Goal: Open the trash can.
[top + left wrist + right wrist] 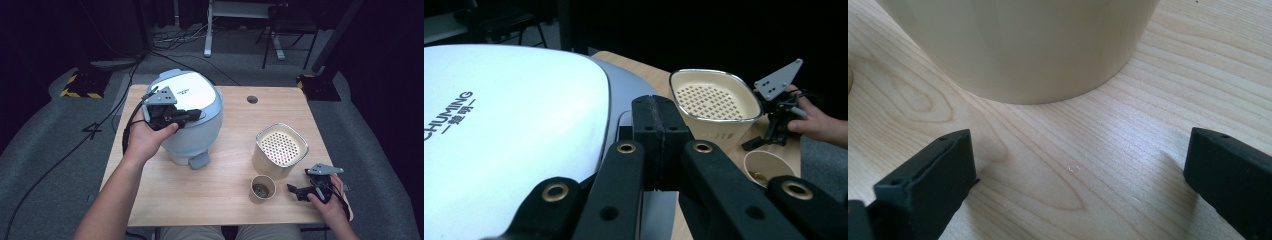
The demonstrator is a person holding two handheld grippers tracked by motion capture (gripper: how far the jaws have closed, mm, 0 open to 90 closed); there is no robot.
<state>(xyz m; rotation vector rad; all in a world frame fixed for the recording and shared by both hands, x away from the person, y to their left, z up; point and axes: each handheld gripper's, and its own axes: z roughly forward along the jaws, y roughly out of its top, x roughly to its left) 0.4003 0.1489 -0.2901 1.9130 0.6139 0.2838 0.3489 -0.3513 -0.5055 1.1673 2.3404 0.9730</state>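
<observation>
Left hand-held gripper [192,116] pressed together over cooker lid [192,90] — right hand-held gripper [295,190] spread, low.

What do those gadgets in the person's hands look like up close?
Each is black. The left gripper and right gripper both carry a grey three-cornered plate on top and trail a black cable. The jaws are flat black bars with brass-ringed pivot holes, ending in blocky black pads. The forearms are bare, with no sleeves visible.
</observation>
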